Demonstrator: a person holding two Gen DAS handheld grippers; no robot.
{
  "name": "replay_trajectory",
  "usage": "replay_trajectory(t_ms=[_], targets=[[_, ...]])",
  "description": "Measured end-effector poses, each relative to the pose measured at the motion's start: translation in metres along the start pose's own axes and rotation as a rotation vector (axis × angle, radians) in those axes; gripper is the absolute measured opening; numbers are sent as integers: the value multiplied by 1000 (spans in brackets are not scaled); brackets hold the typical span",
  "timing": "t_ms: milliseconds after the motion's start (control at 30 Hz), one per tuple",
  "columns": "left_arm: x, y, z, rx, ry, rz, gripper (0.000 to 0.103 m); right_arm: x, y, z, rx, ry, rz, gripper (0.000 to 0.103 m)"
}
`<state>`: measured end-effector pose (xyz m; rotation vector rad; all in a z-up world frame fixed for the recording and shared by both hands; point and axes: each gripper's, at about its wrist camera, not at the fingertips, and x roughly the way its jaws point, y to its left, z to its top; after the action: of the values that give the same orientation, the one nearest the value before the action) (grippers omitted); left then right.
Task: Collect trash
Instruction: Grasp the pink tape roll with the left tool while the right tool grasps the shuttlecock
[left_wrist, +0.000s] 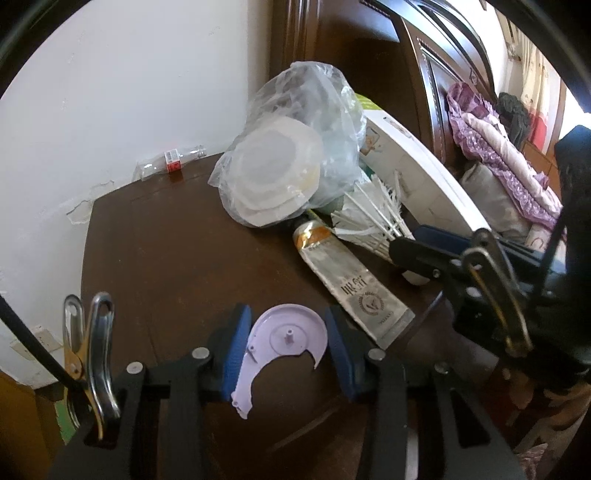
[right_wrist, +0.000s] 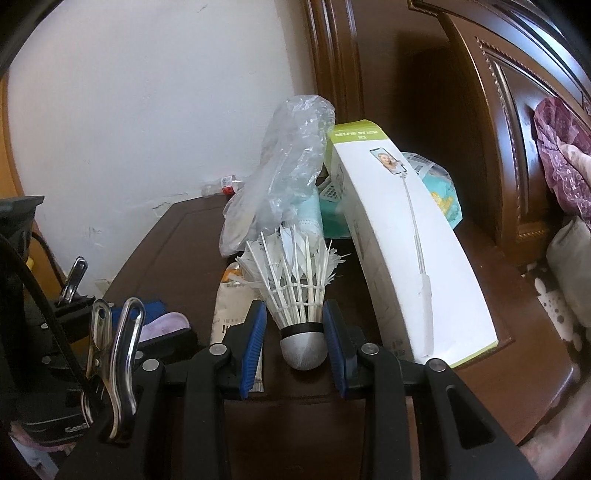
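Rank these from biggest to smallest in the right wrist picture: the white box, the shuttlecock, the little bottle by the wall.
1. White box
2. Shuttlecock, though it sits closest to the camera, so it looks extra big
3. Little bottle, far back by the wall

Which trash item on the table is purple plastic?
The broken lilac disc piece between the left gripper pads. The tube, shuttlecock and plastic bag are white, silver or clear.

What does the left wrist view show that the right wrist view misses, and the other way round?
Only the left wrist view shows the lilac plastic piece whole, between the left gripper jaws, and the stacked lids inside the plastic bag. Only the right wrist view shows the shuttlecock cork between the right gripper jaws, and the box front. Both show bag, shuttlecock, box, squeezed tube, bottle.
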<state>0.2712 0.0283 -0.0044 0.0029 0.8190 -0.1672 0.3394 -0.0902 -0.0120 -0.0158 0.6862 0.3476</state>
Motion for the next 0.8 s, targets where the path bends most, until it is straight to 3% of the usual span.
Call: replay_trajectory(t_ms=[100, 333, 433, 600, 667, 700, 800], targets=[[-2, 0, -2, 4, -1, -7, 44, 2, 1, 1, -3, -2, -3, 39], [-4, 4, -3, -13, -7, -18, 44, 5, 7, 1, -7, 9, -2, 42], [-7, 6, -4, -24, -13, -27, 44, 5, 8, -1, -15, 4, -10, 53], [-11, 8, -3, -34, -18, -43, 44, 12, 6, -2, 5, 23, -4, 54], [-11, 8, -3, -36, -18, -41, 44, 12, 5, -2, 18, 18, 8, 49], [-11, 8, -3, -36, -17, -41, 44, 12, 5, -1, 19, 11, 10, 38], [-12, 8, -4, -37, -17, -42, 44, 9, 5, -1, 22, 2, 11, 30]])
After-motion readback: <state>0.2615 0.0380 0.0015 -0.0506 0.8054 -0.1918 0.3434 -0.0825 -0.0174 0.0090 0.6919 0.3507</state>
